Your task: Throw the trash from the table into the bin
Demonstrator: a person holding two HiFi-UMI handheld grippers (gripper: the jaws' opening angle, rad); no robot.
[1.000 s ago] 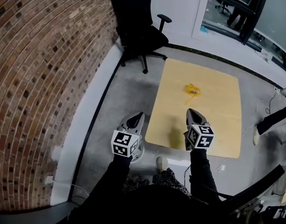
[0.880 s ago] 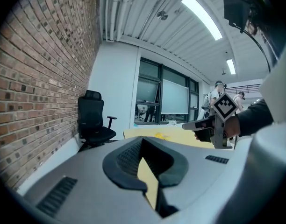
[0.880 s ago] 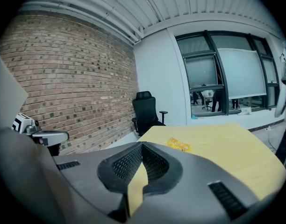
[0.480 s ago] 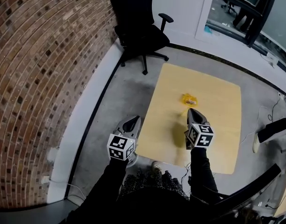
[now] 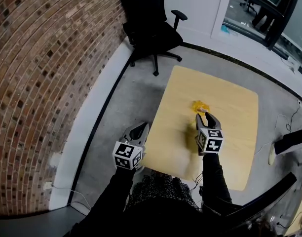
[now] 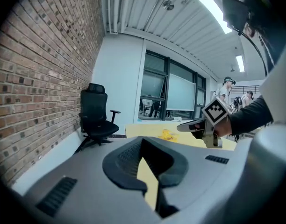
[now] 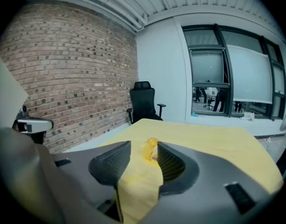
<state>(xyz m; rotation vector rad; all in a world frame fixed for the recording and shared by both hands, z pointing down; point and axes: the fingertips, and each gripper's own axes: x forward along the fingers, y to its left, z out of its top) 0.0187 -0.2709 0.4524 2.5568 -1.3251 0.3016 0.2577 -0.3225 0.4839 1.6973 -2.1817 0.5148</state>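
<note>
Right gripper [image 5: 208, 116] is over the wooden table [image 5: 230, 137], pointing away from the person and tilted down. Its jaws have just been opening and now stand a moderate gap apart, not wide. No grip yet.

The trash is a crumpled yellow wrapper [image 5: 200, 106], the only item on the tabletop. It sits right at the right gripper's tips, a touch to their left in the head view. In the right gripper view it shows in the gap between the two jaw tips, closer to the right-hand jaw. The pads are not pressing on it. Whether that jaw touches it can't be told.

Wrapper look: small, bunched into an irregular lump, glossy and slightly see-through, bright yellow-orange against the paler yellow table. There is a darker printed patch on the side facing the gripper, too small to read. A thin tail of the same material trails off it toward the person.

Left gripper [image 5: 137, 131] is well to the left of the right one, just off the table's left edge and above the grey floor [image 5: 131, 98]. Its jaw tips meet, nothing held; only a sliver of tabletop shows through the gap behind the tips.

Ahead of both grippers, past the table's far end, stands a black office chair [image 5: 151, 28]. A brick wall [image 5: 42, 83] runs along the left gripper's outer side.
</note>
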